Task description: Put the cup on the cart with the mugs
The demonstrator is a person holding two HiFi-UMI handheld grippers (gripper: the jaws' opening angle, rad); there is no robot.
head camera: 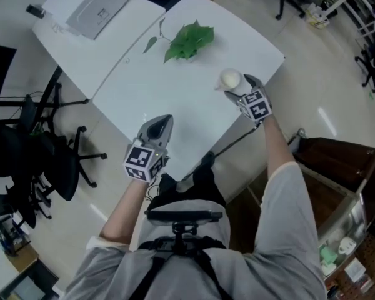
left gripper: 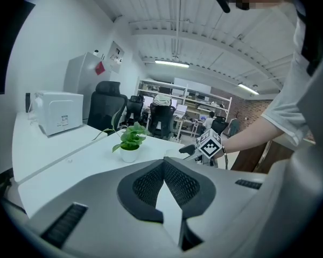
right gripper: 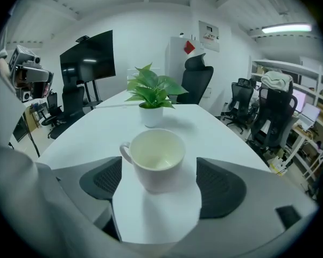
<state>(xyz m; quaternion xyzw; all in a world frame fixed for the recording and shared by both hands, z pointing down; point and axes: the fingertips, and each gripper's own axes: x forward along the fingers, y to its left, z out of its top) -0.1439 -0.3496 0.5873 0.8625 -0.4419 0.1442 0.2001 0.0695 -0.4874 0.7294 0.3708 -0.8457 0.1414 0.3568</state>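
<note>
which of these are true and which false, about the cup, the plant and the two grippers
1. The cup stands upright on the table between the open jaws of the right gripper, and neither jaw touches it. True.
2. The cup is full of coffee. False: the right gripper view looks into it and it is empty.
3. The left gripper has its jaws wide apart around the plant pot. False: its jaws are together with nothing between them, and the pot stands well away from it across the table.
4. The potted plant stands on the same table, beyond the cup as the right gripper sees it. True.
</note>
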